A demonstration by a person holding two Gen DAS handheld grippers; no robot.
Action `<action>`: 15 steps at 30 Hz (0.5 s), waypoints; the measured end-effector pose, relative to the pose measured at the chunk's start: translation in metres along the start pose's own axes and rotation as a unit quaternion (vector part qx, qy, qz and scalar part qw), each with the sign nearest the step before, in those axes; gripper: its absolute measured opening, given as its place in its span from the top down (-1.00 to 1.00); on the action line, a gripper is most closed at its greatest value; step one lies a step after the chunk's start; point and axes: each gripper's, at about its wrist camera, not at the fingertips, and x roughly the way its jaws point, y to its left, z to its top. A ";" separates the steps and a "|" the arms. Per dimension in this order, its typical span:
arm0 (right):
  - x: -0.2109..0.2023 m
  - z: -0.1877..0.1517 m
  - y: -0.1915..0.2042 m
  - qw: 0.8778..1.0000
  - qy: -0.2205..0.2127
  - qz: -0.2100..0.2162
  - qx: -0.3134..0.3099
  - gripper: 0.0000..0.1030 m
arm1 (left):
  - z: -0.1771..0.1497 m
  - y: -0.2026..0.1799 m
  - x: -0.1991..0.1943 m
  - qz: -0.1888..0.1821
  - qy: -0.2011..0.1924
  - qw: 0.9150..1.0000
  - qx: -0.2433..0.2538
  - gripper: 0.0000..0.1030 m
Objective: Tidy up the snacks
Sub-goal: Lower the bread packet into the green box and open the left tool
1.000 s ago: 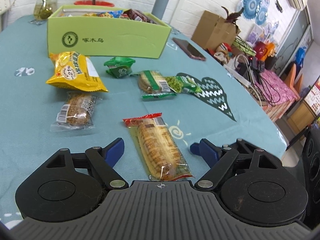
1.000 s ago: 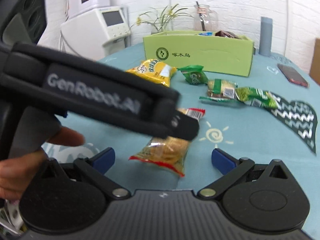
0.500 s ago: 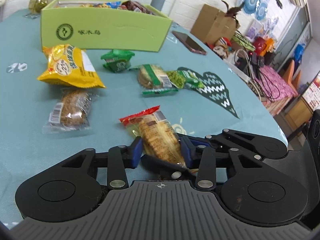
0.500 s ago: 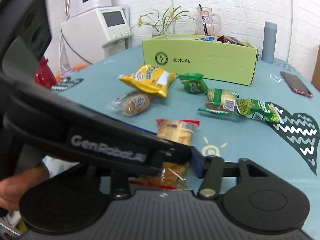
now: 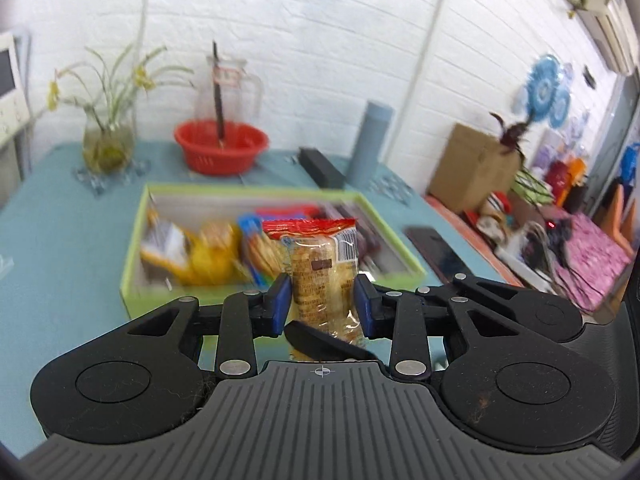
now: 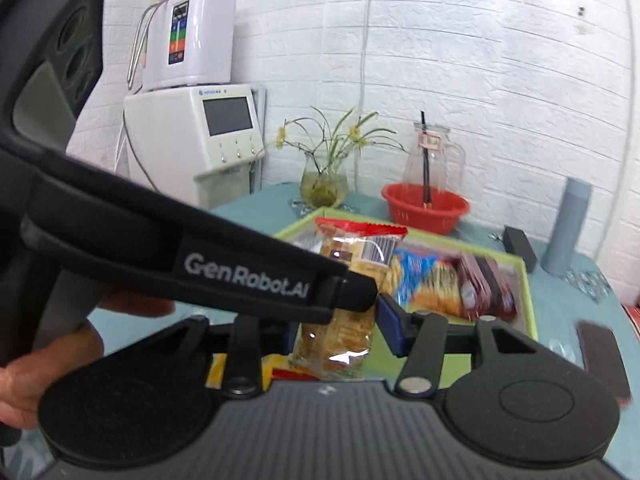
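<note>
Left gripper [image 5: 322, 304] clamped on packet [image 5: 323, 276] of crackers: blue pads [image 5: 280, 300] pressed against both long sides, packet upright, red end on top, lifted clear of table [image 5: 60, 260]. Seen in front of the near wall of green box [image 5: 132, 264], level with its opening; whether already over it, not clear. Other snacks [image 5: 208, 252] lying inside box, blurred. Right gripper [image 6: 340, 328] at the same packet from the side, jaws opening with packet between them, visible pad just off the wrapper, other pad hidden behind left gripper. Hand [image 6: 40, 360] on left gripper's grip.
</note>
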 end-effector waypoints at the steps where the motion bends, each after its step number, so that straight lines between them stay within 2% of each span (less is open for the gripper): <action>1: 0.016 0.011 -0.007 1.000 0.006 0.011 0.003 -0.19 | 0.010 0.006 0.009 0.011 -0.003 1.000 0.001 0.75; 3: 0.050 0.028 -0.019 1.000 0.023 0.020 -0.004 -0.21 | 0.029 0.018 0.034 0.037 -0.004 0.999 0.013 0.73; 6: 0.096 0.039 -0.039 0.998 0.059 0.025 -0.002 -0.21 | 0.044 0.039 0.074 0.056 0.021 0.998 0.011 0.74; 9: 0.127 0.029 -0.051 0.995 0.090 0.033 0.009 -0.21 | 0.039 0.058 0.107 0.053 0.054 0.997 -0.001 0.72; 11: 0.132 0.019 -0.055 0.995 0.090 0.037 0.014 -0.24 | 0.028 0.063 0.116 0.048 0.054 0.997 -0.005 0.68; 14: 0.130 0.016 -0.051 0.995 0.086 0.042 0.006 -0.38 | 0.024 0.064 0.115 0.059 0.037 0.998 0.003 0.36; 15: 0.127 0.018 -0.049 0.995 0.087 0.043 0.004 -0.45 | 0.025 0.063 0.111 0.061 0.036 0.997 0.004 0.18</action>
